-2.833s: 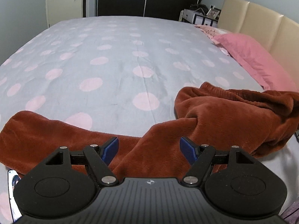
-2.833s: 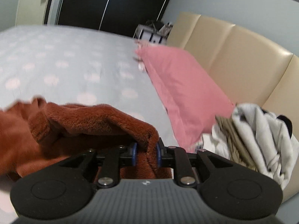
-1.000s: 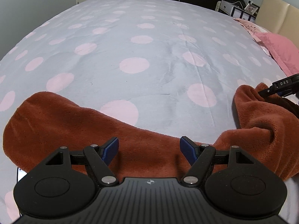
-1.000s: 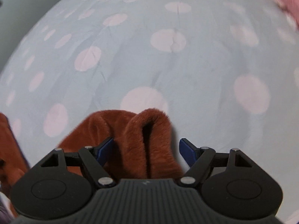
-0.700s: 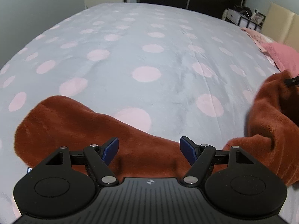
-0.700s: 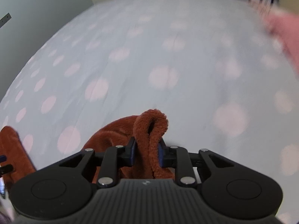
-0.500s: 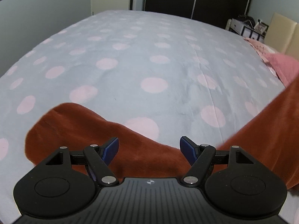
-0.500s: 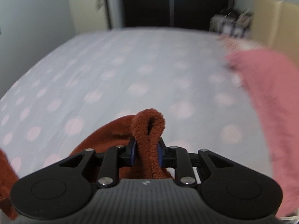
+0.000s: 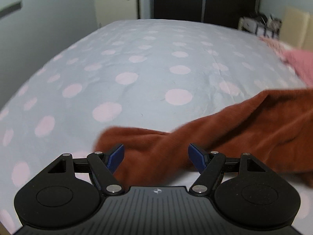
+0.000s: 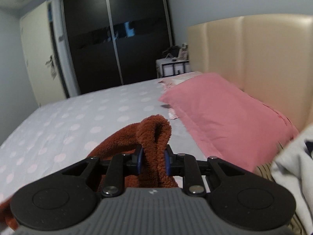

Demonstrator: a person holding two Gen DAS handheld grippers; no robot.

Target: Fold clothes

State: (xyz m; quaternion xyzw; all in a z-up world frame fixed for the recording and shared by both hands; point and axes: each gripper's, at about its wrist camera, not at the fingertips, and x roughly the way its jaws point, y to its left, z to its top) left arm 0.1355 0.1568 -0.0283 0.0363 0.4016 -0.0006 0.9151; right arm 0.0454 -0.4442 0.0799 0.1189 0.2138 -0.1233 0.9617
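A wide bed in a grey sheet with pink dots fills both views, giving a broad flat surface for folding, with a pink pillow at three o'clock in the right wrist view. A rust-brown fleece garment drapes from five o'clock toward three o'clock in the left wrist view, one end raised, probably so it can be straightened. The right gripper has its jaws closed tight on a bunched fold of it, while the left gripper hovers with jaws wide apart over the low end, gripping nothing.
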